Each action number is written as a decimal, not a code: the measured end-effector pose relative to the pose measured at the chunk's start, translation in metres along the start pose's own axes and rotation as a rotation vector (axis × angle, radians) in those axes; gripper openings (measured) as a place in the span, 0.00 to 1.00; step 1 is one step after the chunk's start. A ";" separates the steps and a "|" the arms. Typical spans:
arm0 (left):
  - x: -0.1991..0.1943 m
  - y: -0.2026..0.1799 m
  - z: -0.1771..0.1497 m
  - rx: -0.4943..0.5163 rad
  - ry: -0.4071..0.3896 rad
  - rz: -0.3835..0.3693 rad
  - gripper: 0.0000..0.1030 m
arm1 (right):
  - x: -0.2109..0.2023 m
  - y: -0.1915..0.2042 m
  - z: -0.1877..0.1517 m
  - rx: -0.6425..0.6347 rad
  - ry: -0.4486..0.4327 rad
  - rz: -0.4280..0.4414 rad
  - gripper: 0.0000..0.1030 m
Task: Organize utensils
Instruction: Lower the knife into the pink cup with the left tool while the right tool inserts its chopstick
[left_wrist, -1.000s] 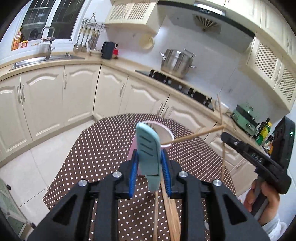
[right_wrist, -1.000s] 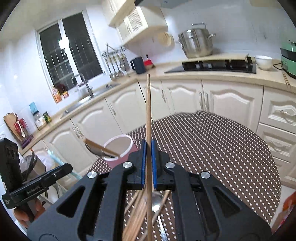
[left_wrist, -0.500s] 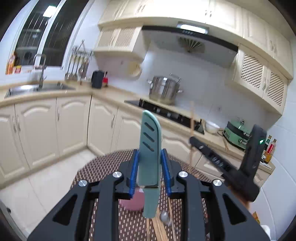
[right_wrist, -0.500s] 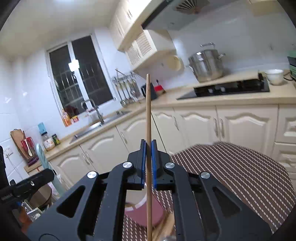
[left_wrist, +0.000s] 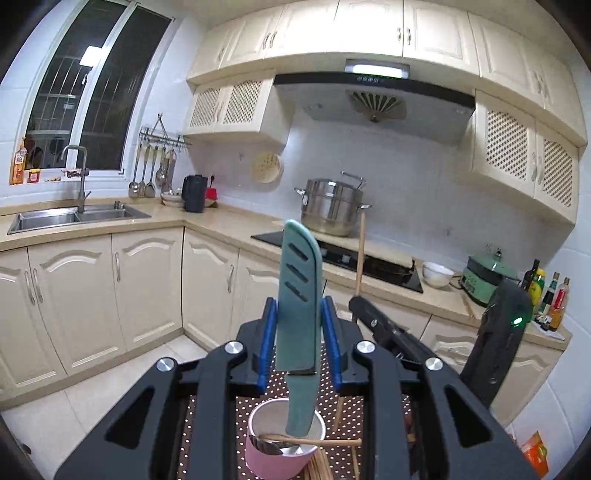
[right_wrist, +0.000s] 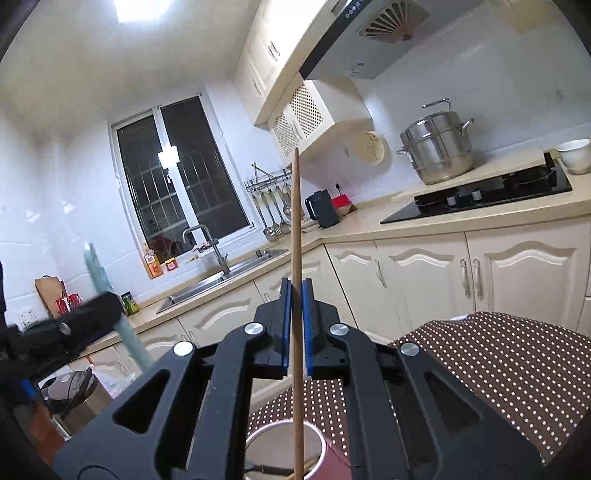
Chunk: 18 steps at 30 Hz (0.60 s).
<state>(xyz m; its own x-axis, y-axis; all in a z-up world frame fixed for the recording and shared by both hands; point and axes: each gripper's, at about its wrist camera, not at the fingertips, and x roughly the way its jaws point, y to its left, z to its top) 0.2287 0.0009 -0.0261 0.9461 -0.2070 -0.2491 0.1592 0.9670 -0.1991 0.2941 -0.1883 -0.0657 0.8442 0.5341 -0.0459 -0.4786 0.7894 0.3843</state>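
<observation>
My left gripper (left_wrist: 299, 314) is shut on a teal sheathed knife (left_wrist: 299, 291) held upright, its lower end hanging just inside the pink cup (left_wrist: 282, 456). The cup holds a spoon and a chopstick lying across its rim. My right gripper (right_wrist: 295, 295) is shut on a wooden chopstick (right_wrist: 295, 240) held upright, its lower end reaching down into the same pink cup (right_wrist: 325, 454). The right gripper (left_wrist: 391, 334) shows in the left wrist view, close on the right. The left gripper (right_wrist: 66, 328) shows at the left of the right wrist view.
The cup stands on a brown polka-dot tablecloth (right_wrist: 498, 354). More chopsticks (left_wrist: 321, 465) lie on the table beside the cup. Kitchen cabinets, a sink (left_wrist: 74, 216) and a stove with a steel pot (left_wrist: 330, 206) stand behind.
Both grippers have tilted up to hold their utensils vertical and have moved over the pink cup. The knife and the chopstick now reach down into the cup.
</observation>
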 end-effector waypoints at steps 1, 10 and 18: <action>0.005 0.001 -0.003 -0.005 0.009 0.005 0.23 | 0.002 0.000 -0.001 -0.002 -0.007 0.010 0.06; 0.030 0.012 -0.024 -0.009 0.078 0.018 0.23 | 0.018 0.002 -0.015 -0.042 0.020 0.062 0.06; 0.035 0.016 -0.036 -0.009 0.120 0.021 0.23 | 0.008 -0.003 -0.018 -0.076 0.060 0.063 0.06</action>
<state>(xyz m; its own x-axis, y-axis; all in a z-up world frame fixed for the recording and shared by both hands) 0.2546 0.0037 -0.0718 0.9086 -0.2037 -0.3647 0.1369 0.9700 -0.2007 0.2981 -0.1805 -0.0839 0.7968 0.5990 -0.0793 -0.5494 0.7728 0.3177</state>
